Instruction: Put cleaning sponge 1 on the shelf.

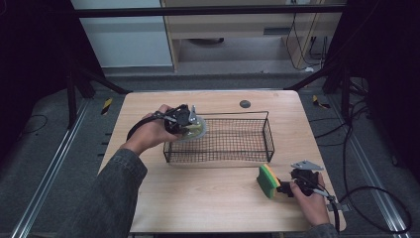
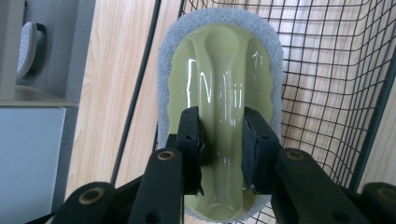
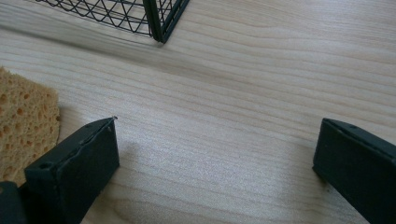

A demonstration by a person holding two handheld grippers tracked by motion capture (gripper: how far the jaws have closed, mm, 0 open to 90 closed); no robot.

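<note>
1. Left gripper (image 2: 219, 140) – jaws clamped on the green ridge of a grey-padded scrubber (image 2: 219, 84), held over the basket's (image 1: 247, 148) left end
2. Right gripper (image 3: 215, 172) – jaws wide apart, empty, low over the tabletop (image 3: 243, 84)
3. Sponge (image 1: 268, 180) just beside its left jaw, on edge

The tabletop (image 3: 243, 93) is pale wood with fine, smooth grain and a matt finish. The basket (image 1: 223, 148) is thin black wire mesh. The scrubber (image 2: 224, 84) has a glossy, smooth olive-green plastic handle over a fuzzy grey felt-like pad. The sponge (image 3: 23, 121) is porous and rough, tan-yellow. The right claw (image 3: 215, 172) looks matt black plastic.
</note>
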